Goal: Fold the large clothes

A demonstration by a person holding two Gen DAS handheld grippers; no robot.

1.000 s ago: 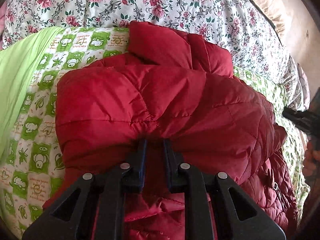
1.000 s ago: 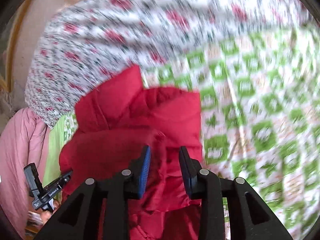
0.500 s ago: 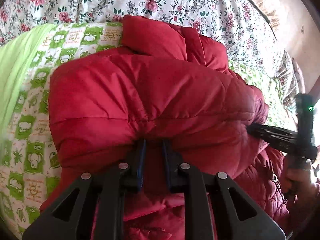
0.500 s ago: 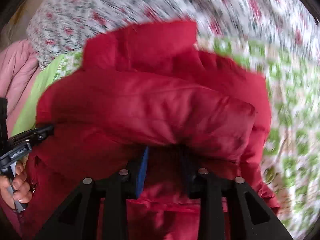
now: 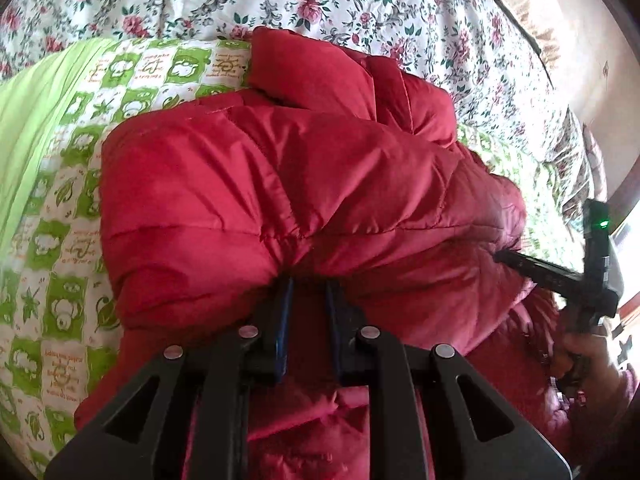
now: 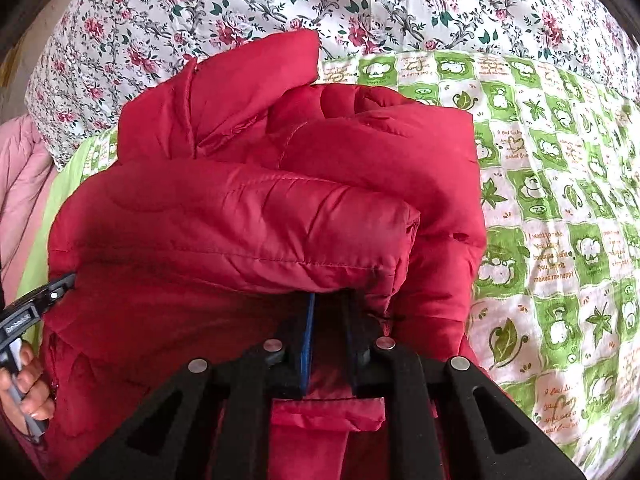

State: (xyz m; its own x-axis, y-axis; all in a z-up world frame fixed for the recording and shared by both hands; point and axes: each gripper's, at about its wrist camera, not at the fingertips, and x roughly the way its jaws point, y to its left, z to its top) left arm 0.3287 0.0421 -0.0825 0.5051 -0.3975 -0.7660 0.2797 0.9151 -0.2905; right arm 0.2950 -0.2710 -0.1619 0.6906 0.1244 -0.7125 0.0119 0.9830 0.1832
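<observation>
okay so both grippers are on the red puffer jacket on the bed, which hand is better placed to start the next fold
Neither clearly. The left gripper is shut on the red jacket, and the right gripper is closing with jacket fabric between its fingers. Probably both should lift together.

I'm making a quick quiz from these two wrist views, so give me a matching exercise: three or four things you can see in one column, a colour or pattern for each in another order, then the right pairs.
Things:
1. puffy jacket
2. checked blanket
3. bedspread
4. quilted fabric at the left edge of the right wrist view

Colours or patterns:
A. white with red roses
B. plain pale pink
C. solid red
D. green and white squares with small pictures

Pairs: 1-C, 2-D, 3-A, 4-B
</observation>
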